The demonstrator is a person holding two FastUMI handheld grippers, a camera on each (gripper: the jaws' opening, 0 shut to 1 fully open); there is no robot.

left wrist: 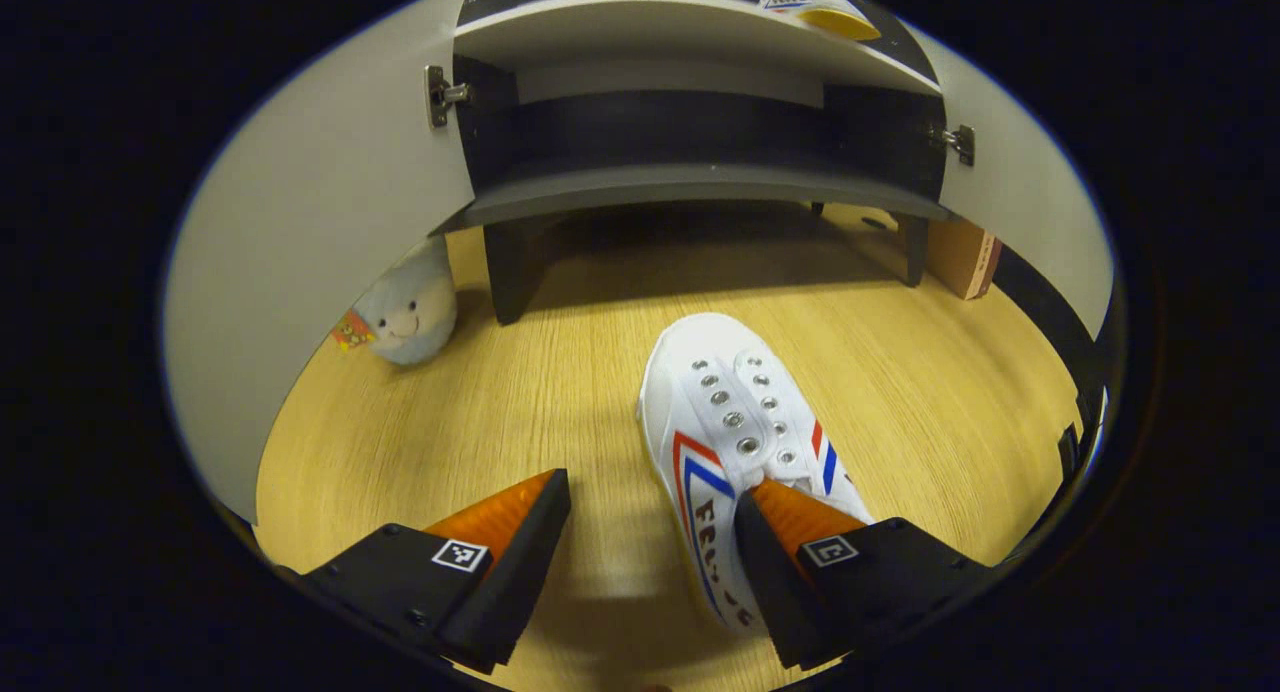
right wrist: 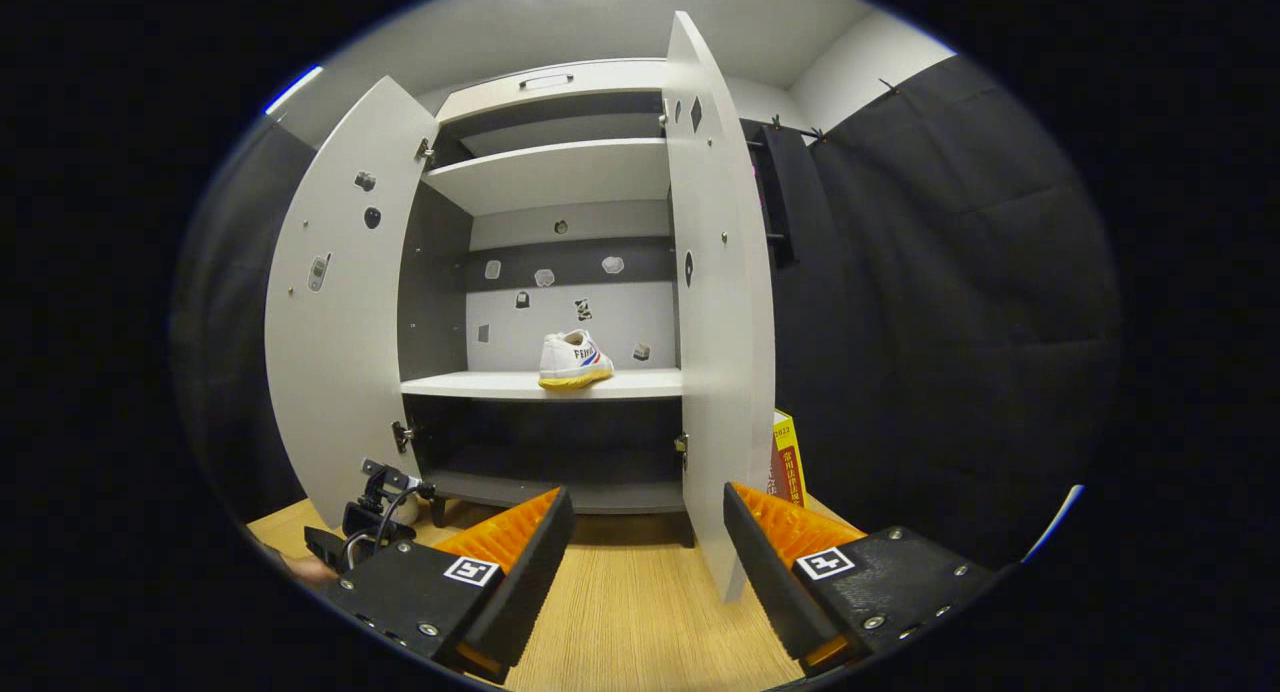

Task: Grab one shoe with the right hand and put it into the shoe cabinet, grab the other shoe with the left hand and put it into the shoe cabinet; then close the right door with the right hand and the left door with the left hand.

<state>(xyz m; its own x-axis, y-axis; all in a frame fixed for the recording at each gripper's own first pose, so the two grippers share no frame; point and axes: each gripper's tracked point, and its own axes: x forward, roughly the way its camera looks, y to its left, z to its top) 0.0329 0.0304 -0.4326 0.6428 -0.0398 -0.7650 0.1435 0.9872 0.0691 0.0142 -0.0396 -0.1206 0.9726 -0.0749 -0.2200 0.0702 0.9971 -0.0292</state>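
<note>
Nearest my left gripper (left wrist: pixel 652 492), whose fingers stand spread and grip nothing, lies the white canvas lace-up shoe with red and blue side stripes (left wrist: pixel 730 442) on the pale wood-grain floor (left wrist: pixel 500 412), toe toward the grey two-door shoe cabinet (left wrist: pixel 690 187). One finger overlaps the shoe's heel end, though I cannot tell whether it is touching or just above. My worry is a lopsided grab: the shoe sits off to one side of the gap, so closing now could pinch only the soft collar and let it swing or drop. A round white plush toy (left wrist: pixel 410 312) beside the cabinet leg could be knocked on a wide carry. My right gripper (right wrist: pixel 648 532) is also spread and empty, facing the cabinet, where the matching white shoe with a yellow sole (right wrist: pixel 573 360) rests on the middle shelf (right wrist: pixel 470 385); the open right door (right wrist: pixel 715 302) stands close ahead and could be bumped.
</note>
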